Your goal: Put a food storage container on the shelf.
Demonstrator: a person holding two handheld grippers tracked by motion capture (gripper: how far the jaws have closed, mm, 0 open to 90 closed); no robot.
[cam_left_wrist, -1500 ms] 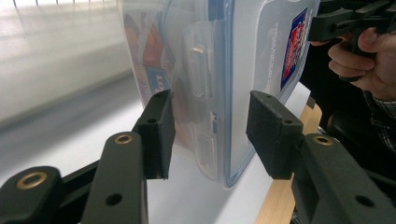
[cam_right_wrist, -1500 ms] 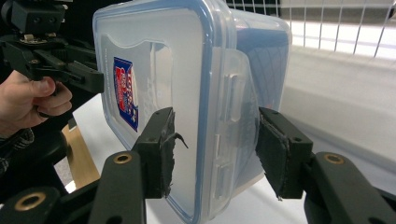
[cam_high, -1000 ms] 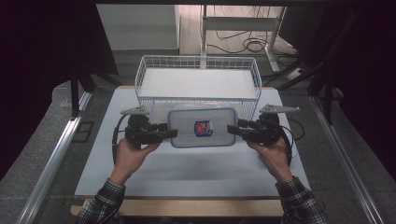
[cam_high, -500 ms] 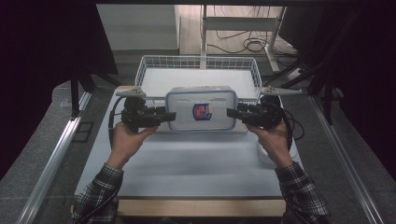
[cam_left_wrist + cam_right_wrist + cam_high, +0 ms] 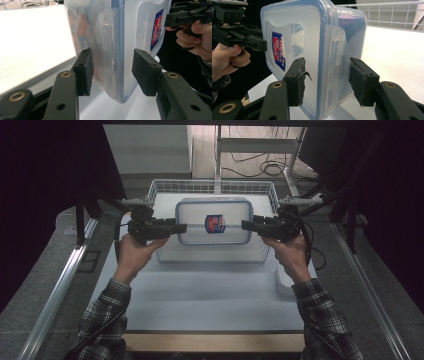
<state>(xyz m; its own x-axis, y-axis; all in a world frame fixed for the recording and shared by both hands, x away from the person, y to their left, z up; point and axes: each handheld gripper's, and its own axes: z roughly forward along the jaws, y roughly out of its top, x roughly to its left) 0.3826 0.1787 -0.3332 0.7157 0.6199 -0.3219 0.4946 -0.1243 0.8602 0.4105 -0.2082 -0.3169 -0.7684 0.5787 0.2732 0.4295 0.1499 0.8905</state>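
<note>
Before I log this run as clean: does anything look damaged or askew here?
Yes. In the right gripper view, the right tool's black pads are frayed, with torn shreds hanging loose. The clear lidded container, carried level over the wire basket, looks intact.
</note>
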